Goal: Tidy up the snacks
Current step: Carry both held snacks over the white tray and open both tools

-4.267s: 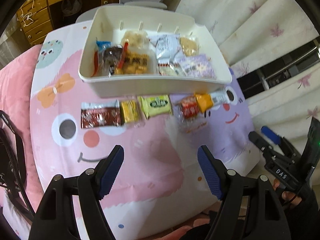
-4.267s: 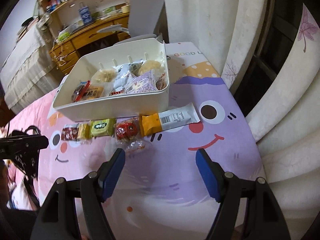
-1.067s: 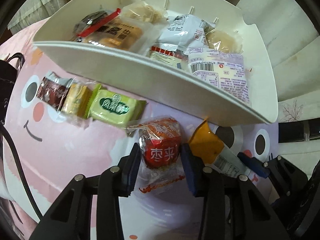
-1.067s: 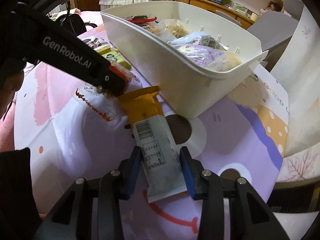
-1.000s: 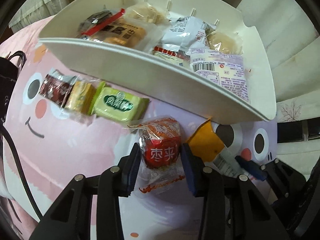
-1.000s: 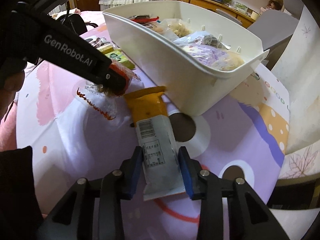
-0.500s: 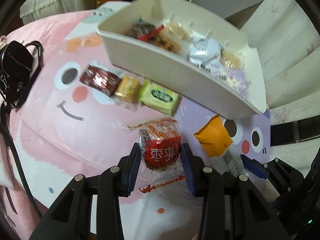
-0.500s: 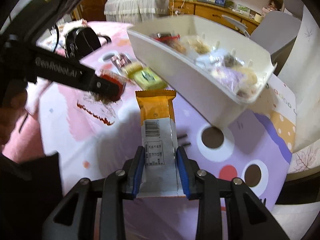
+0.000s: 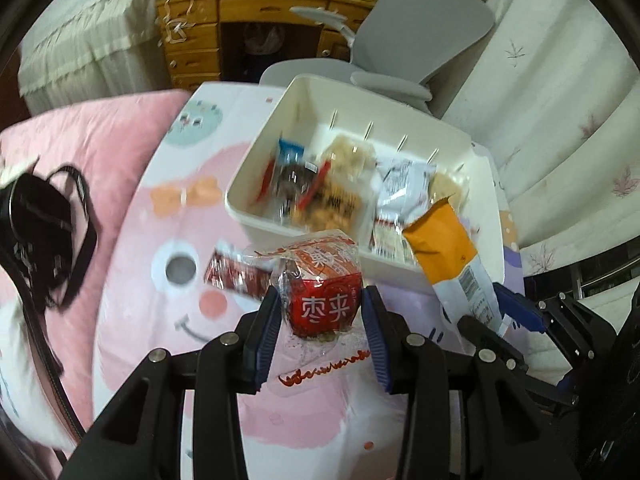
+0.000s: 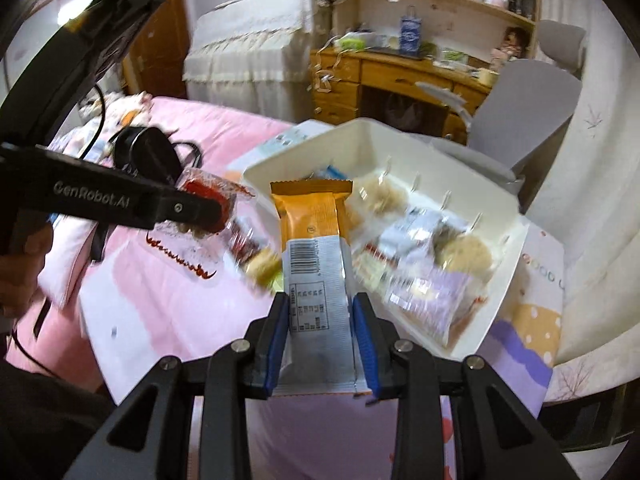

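My left gripper (image 9: 320, 316) is shut on a red snack in a clear wrapper (image 9: 322, 306), held in the air above the cartoon mat. My right gripper (image 10: 320, 320) is shut on a long orange and white snack bar (image 10: 316, 248), also lifted, its orange end pointing at the white bin (image 10: 496, 308). The bin (image 9: 256, 172) holds several packaged snacks. In the left wrist view the snack bar (image 9: 448, 248) hangs in front of the bin's right side. In the right wrist view the left gripper (image 10: 204, 208) with the red snack (image 10: 208, 196) is at the left.
A dark red packet (image 9: 228, 276) lies on the mat near the bin; other small packets beside it are blurred (image 10: 260, 264). A black strapped device (image 9: 36, 220) rests on the pink bedding. A grey chair (image 9: 412, 40) and a wooden desk (image 9: 240, 24) stand behind the bin.
Both grippers have risen off the mat with their snacks still held. The bin and the mat now lie farther below, and the snack bar stands in front of the bin.
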`<move>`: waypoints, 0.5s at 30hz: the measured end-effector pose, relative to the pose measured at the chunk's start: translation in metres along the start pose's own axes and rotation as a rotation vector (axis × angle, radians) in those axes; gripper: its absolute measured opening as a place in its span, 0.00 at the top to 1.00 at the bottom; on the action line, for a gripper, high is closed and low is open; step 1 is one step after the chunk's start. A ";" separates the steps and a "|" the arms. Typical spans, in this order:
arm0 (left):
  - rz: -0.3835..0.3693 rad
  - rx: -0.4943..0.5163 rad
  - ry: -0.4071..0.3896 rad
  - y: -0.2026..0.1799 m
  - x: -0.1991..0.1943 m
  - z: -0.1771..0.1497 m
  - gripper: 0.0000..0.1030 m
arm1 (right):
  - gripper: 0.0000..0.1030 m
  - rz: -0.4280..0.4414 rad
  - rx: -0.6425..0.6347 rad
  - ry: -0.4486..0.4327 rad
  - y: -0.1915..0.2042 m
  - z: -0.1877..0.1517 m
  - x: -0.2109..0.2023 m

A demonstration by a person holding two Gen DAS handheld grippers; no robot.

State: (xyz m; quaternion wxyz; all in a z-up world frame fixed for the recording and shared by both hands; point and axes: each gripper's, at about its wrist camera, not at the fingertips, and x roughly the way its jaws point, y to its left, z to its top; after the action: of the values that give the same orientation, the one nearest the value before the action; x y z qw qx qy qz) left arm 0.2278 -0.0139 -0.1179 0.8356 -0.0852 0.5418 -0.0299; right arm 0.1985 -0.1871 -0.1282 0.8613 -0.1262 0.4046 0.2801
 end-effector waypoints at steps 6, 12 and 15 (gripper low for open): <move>-0.018 0.088 0.006 -0.007 0.005 0.042 0.62 | 0.68 -0.073 0.101 -0.022 -0.016 0.027 0.007; -0.053 0.171 0.014 -0.017 0.019 0.075 0.62 | 0.72 -0.146 0.223 -0.030 -0.042 0.040 0.019; -0.059 0.201 0.039 -0.023 0.033 0.085 0.62 | 0.74 -0.183 0.266 -0.031 -0.056 0.042 0.026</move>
State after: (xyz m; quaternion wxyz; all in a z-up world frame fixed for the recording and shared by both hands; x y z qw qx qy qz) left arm 0.3201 -0.0320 -0.1095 0.8281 -0.0161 0.5494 -0.1102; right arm 0.2711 -0.2042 -0.1213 0.8984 -0.0430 0.4117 0.1466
